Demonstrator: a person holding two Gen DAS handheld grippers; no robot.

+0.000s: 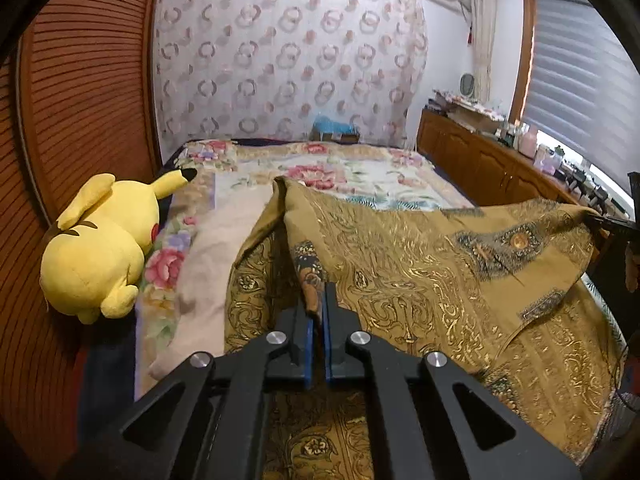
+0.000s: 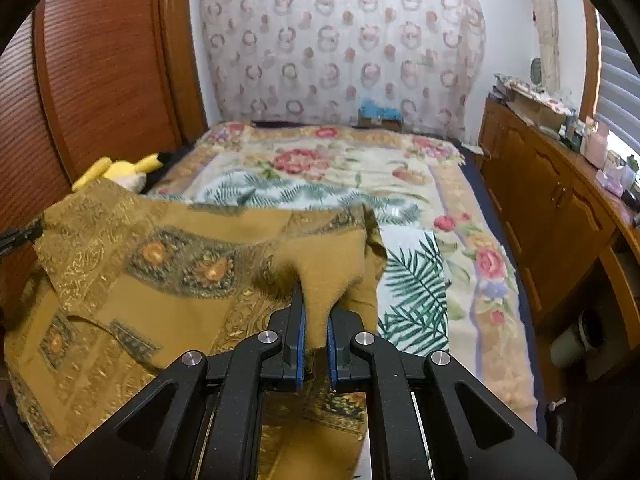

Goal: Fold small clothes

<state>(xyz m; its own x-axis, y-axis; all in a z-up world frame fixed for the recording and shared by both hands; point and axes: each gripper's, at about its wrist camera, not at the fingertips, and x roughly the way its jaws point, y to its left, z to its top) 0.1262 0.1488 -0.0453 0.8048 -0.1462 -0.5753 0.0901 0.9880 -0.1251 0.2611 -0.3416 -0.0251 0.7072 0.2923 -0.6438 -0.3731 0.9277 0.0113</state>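
A mustard-gold garment (image 1: 420, 264) with gold scrollwork and dark medallion bands hangs lifted over the bed, stretched between both grippers. My left gripper (image 1: 319, 300) is shut on one edge of it; the cloth is pinched between the blue pads. At the right edge of the left wrist view the other gripper (image 1: 612, 224) shows gripping the far corner. In the right wrist view my right gripper (image 2: 316, 312) is shut on a bunched fold of the same garment (image 2: 160, 264), which spreads away to the left. A pale beige cloth (image 1: 224, 248) lies flat on the bed under the garment.
The bed's floral blanket (image 2: 340, 184) stretches back to a patterned curtain (image 1: 288, 56). A yellow plush toy (image 1: 100, 248) lies at the bed's left edge against a wooden slatted wardrobe (image 1: 80, 80). A wooden cabinet (image 2: 552, 200) with cluttered top runs along the right side.
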